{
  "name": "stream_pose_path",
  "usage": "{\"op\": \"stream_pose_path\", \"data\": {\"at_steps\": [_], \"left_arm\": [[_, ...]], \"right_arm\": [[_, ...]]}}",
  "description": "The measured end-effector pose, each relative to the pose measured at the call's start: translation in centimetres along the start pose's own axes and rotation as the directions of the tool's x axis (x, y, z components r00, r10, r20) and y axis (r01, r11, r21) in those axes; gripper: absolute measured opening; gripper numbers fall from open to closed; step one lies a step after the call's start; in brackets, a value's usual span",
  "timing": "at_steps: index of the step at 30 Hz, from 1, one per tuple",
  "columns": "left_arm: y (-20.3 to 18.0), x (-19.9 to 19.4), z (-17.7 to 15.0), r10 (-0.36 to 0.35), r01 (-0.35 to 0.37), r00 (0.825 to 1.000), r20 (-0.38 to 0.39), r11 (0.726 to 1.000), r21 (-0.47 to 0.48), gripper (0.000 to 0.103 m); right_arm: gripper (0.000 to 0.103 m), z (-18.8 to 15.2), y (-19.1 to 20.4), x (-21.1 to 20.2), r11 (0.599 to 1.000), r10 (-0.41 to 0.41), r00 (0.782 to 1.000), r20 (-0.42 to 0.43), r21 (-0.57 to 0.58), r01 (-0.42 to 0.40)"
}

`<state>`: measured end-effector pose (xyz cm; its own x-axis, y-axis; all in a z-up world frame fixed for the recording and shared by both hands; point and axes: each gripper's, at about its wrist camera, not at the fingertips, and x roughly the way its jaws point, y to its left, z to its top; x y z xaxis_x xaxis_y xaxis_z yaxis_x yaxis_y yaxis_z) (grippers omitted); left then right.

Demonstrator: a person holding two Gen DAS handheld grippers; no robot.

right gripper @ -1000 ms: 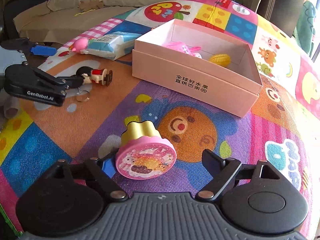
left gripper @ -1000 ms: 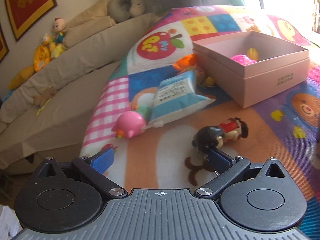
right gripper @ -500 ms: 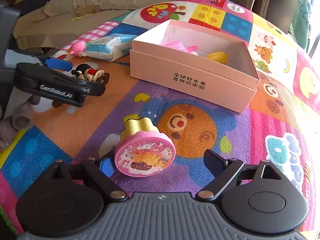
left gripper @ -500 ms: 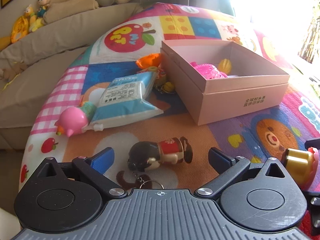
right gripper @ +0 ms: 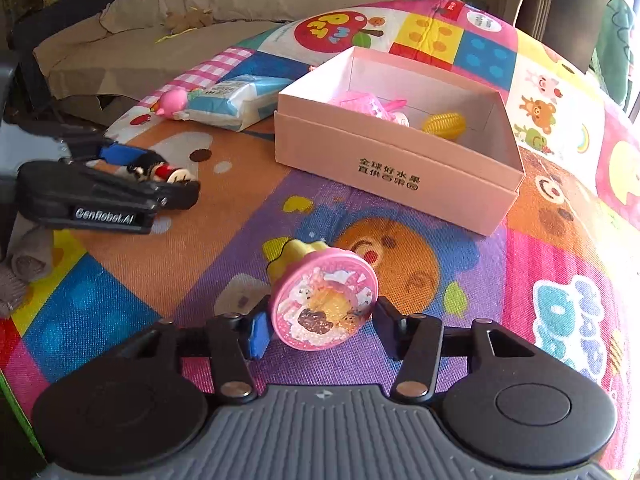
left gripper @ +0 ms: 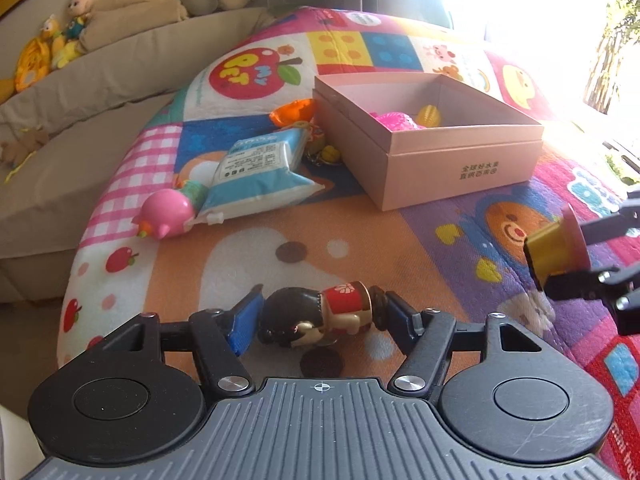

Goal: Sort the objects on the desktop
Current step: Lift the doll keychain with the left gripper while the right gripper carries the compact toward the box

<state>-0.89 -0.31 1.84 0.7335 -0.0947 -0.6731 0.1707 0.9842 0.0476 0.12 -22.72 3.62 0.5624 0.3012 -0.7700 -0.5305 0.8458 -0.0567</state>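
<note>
The pink open box is seen ahead of both hand-held grippers and farther across the play mat; from the left wrist view it lies ahead and to the right, from the right wrist view ahead and slightly right. It is judged that the next move for either held thing turns on that direction: forward over the near wall and down into the box. The right hand-held gripper appears the nearer to the box, though not by much.

The left hand-held gripper is closing on a small doll figurine with a dark head and red body. The figurine's long axis runs crosswise, from one finger to the other, head toward the blue-padded left finger, feet toward the right one; the pads are seen at or on its two ends, with the jaws roughly half apart.

The right hand-held gripper is closing on a round pink toy stamp with a yellow scalloped handle. Its pink disc faces the camera and is flanked by both fingers; the handle points away toward the box. The stamp appears tilted, its handle end low to the mat.

Inside the box a yellow corn-shaped toy and pink toys already lie. A tissue pack and a pink round toy rest on the mat left of the box.
</note>
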Motion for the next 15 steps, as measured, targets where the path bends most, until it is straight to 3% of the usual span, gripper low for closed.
{"op": "stream_pose_path", "data": {"at_steps": [8,15], "left_arm": [[0.6,-0.9,-2.1,-0.008,0.008,1.000,0.006,1.000,-0.029,0.075],[0.9,-1.2,-2.5,-0.008,0.008,1.000,0.018,0.999,-0.031,0.083]], "right_arm": [[0.053,2.8,3.2,0.2,0.988,-0.045,0.999,0.014,-0.145,0.047],[0.053,3.2,5.7,1.9,0.968,-0.062,0.998,0.004,-0.243,0.061]]}}
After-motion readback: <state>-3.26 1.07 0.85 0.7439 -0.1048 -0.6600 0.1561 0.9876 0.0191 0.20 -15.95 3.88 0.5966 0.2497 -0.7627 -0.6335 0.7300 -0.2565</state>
